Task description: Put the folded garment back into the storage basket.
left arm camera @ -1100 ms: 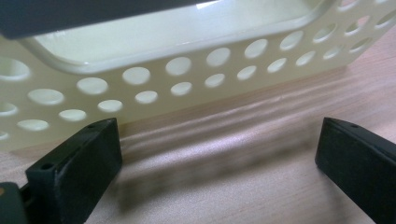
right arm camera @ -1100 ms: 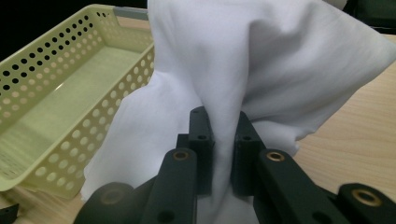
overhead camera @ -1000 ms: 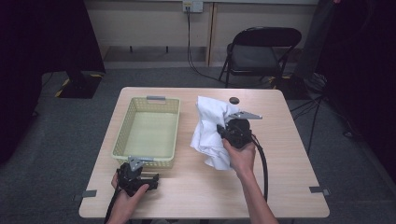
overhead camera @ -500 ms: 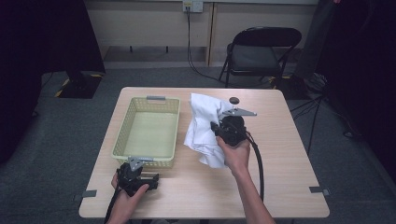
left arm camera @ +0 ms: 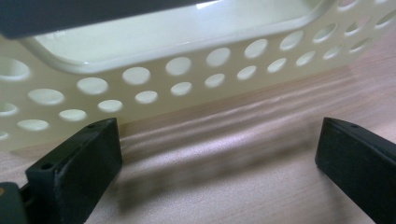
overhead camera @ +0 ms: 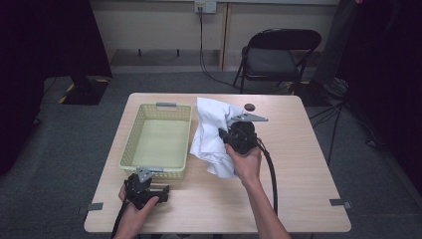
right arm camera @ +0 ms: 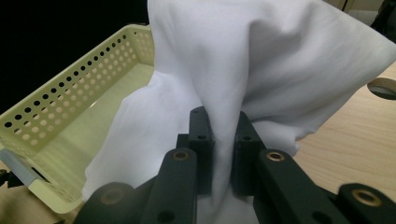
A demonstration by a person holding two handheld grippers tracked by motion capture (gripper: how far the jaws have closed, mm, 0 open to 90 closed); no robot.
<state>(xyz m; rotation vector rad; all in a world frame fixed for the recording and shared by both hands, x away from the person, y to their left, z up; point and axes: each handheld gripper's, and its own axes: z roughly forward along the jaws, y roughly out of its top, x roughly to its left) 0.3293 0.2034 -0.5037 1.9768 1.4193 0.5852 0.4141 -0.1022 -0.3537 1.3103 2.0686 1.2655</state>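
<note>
Left gripper [overhead camera: 158, 190]: held at the near edge of the wooden table [overhead camera: 308, 164], just short of the basket's near wall; in the left gripper view its jaws are seen spread wide, with bare tabletop between them and nothing gripped. No shift from the earlier high views is noted.

Right gripper [overhead camera: 230, 135]: clamped narrowly on a fold of the white cloth [overhead camera: 211, 132]; in the right gripper view the fabric is seen pinched between the two pads [right arm camera: 201, 140], rising above them as a peaked drape and hanging below them.

Recent change: compared with the earlier high views, the right gripper and the cloth have been carried slightly up and toward the basket side of the table; the top of the cloth is now drawn into a taller peak, and the bundle has been shifted closer to the basket's right wall.

Meaning for the work: a transfer of the cloth into the basket is judged to be under way; the lift appears only partly done, since the lower folds are not yet raised above the rim.

Cloth position: right of the basket, its left edge at or touching the rim, the lower part trailing on the table.

Basket [overhead camera: 130, 144]: pale yellow, perforated, seen empty, left of centre.

Farther off: a small dark round object [overhead camera: 249, 107] lies on the table beyond the cloth; a folding chair [overhead camera: 278, 57] stands behind the table.
</note>
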